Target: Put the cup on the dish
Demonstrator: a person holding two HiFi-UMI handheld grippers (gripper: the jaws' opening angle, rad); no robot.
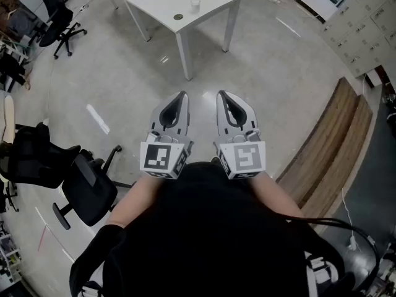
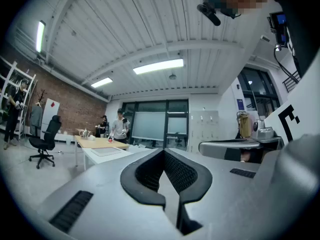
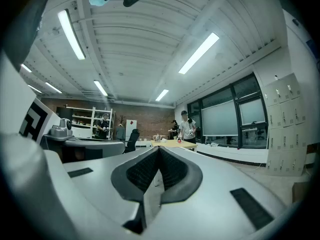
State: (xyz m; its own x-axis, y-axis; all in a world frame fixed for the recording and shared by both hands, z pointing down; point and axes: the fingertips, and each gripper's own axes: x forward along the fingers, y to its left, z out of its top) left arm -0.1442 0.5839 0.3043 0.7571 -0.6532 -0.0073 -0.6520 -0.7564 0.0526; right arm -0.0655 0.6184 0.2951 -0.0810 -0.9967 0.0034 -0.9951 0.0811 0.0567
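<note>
Far ahead in the head view stands a white table point(image 1: 210, 8). On it are a small white cup point(image 1: 195, 5) and, just left of it, a small dark round dish point(image 1: 178, 17). My left gripper point(image 1: 183, 94) and right gripper point(image 1: 220, 94) are held side by side close to my body, level, pointing toward that table and well short of it. Both are shut with nothing in them. The left gripper view shows its jaws point(image 2: 163, 151) meeting at the tips, and the right gripper view shows the same point(image 3: 159, 149).
Black office chairs stand at my left point(image 1: 86, 187) and at the far left point(image 1: 59, 23). A wooden bench point(image 1: 328, 147) runs along the right, with lockers point(image 1: 365, 23) behind it. People point(image 2: 120, 126) stand at a far wooden table point(image 2: 97, 142). Grey floor lies between me and the white table.
</note>
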